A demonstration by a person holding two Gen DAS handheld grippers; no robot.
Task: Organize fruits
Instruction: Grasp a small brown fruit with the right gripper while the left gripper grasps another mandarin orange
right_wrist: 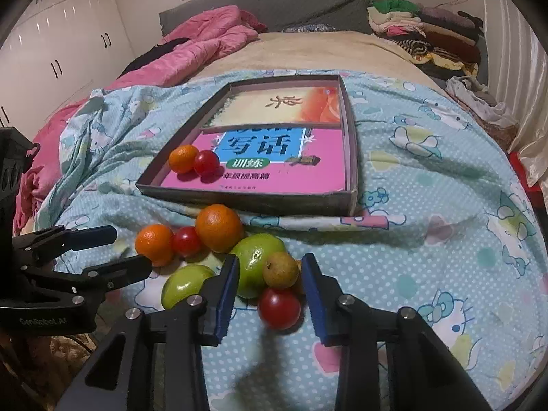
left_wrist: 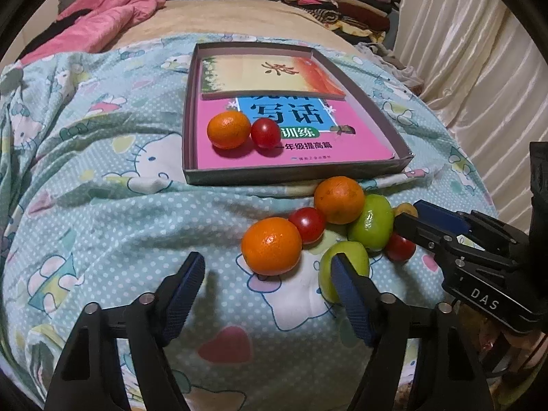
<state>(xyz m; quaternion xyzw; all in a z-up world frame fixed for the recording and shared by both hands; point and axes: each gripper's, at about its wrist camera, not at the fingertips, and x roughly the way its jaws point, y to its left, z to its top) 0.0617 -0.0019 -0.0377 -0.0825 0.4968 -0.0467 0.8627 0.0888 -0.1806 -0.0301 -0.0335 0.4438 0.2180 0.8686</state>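
Loose fruit lies on the blue cartoon bedsheet in front of a shallow cardboard box [left_wrist: 298,175] [right_wrist: 246,202]. Inside the box an orange [left_wrist: 228,129] and a red tomato [left_wrist: 265,132] rest on a pink book. My left gripper [left_wrist: 267,270] [right_wrist: 126,248] is open, with the nearest orange [left_wrist: 271,246] [right_wrist: 154,244] just ahead between its fingertips, untouched. My right gripper [right_wrist: 270,274] [left_wrist: 412,215] stands narrowly open around a red tomato [right_wrist: 279,308] and a small brownish fruit [right_wrist: 281,270]. Its left pad sits against a green fruit [right_wrist: 255,260]. No pad visibly presses the tomato.
Another orange [right_wrist: 219,227], a tomato [right_wrist: 186,241] and a second green fruit [right_wrist: 185,284] crowd the same cluster. A pink quilt [right_wrist: 205,48] and folded clothes [right_wrist: 424,30] lie at the bed's far end. Curtains [left_wrist: 479,51] hang at the right.
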